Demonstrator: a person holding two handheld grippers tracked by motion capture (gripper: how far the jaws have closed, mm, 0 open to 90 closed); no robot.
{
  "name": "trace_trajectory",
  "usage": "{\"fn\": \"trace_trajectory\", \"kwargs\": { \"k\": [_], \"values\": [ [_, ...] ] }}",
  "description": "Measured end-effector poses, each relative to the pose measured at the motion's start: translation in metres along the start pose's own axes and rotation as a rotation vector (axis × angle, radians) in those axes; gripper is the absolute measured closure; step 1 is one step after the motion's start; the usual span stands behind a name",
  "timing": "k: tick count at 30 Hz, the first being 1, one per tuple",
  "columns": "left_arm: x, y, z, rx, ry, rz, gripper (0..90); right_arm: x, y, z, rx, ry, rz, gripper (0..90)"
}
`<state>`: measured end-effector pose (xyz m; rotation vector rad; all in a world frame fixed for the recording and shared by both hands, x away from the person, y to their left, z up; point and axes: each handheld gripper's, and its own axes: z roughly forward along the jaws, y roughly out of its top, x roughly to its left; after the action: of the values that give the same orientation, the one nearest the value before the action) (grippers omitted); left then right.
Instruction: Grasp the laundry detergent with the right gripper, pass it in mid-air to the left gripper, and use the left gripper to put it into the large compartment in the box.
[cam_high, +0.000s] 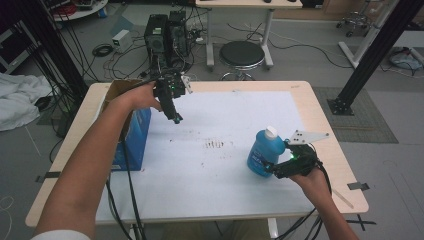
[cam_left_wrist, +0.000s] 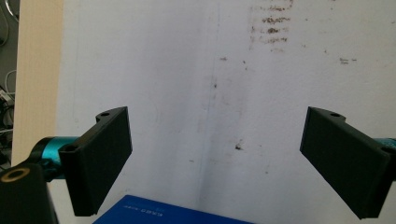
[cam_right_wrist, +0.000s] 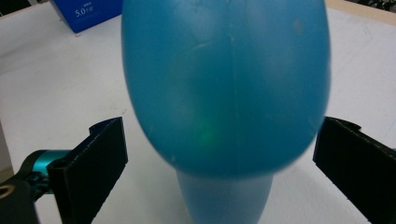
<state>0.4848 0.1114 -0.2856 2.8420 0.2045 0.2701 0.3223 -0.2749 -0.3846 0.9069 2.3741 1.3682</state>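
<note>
The surface (cam_high: 320, 125), a pale wooden top, carried a white sheet (cam_high: 225, 165) over most of its area, marked with brownish smudges near the middle. At the left edge of the sheet stood a blue box (cam_high: 134, 137) with an open cardboard flap at its top; in the right claw's view its blue corner with white print (cam_right_wrist: 88, 11) showed at the far upper left, and in the left claw's view a blue edge of it (cam_left_wrist: 154, 212) lay at the bottom.

The blue bottle (cam_high: 263, 156), with a white cap, stood upright on the sheet toward the right side of the surface, well apart from the box. In the right claw's view the bottle (cam_right_wrist: 224, 93) loomed close between the two black jaws, its rounded body blurred.

The right claw (cam_high: 272, 169) was held low at the bottle's base on the person's side, its jaws spread wide on either side of the bottle with a gap visible at each pad, so it was open and not yet gripping. A grey three-cornered plate sat on top of it.

The left claw (cam_high: 176, 118) was raised above the sheet just beside the box's top, pointing downward. Its jaws stood wide apart with nothing between them, the stained sheet showing beneath.
</note>
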Motion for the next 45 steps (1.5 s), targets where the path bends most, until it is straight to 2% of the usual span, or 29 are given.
{"fn": "trace_trajectory", "kwargs": {
  "k": [12,14,16,24,25,30,34,45],
  "values": [
    [0.001,-0.001,0.0,-0.002,0.002,0.002,9.1,0.0,-0.002,0.011,-0.029,-0.008,0.001,4.5],
    [0.001,-0.001,0.0,-0.002,0.002,0.002,9.1,0.0,-0.003,0.013,-0.034,-0.008,0.003,6.8],
    [0.001,-0.001,0.0,-0.004,0.002,0.001,9.1,0.001,-0.004,0.013,-0.045,-0.011,-0.001,13.7],
    [0.001,-0.002,0.001,-0.001,0.001,0.001,9.1,0.002,-0.005,0.016,-0.058,-0.006,-0.014,20.6],
    [0.001,-0.002,0.001,-0.001,0.0,0.001,9.1,0.002,-0.005,0.015,-0.06,-0.001,-0.016,25.3],
    [0.001,-0.002,0.001,0.0,-0.001,-0.001,9.1,0.002,-0.006,0.015,-0.065,-0.003,-0.02,25.5],
    [0.001,-0.002,0.001,-0.001,-0.001,0.001,9.1,0.003,-0.006,0.014,-0.067,-0.005,-0.03,30.8],
    [0.001,-0.002,0.001,0.004,-0.001,0.001,9.1,0.004,-0.006,0.016,-0.066,-0.018,-0.049,37.8]
  ]
}}
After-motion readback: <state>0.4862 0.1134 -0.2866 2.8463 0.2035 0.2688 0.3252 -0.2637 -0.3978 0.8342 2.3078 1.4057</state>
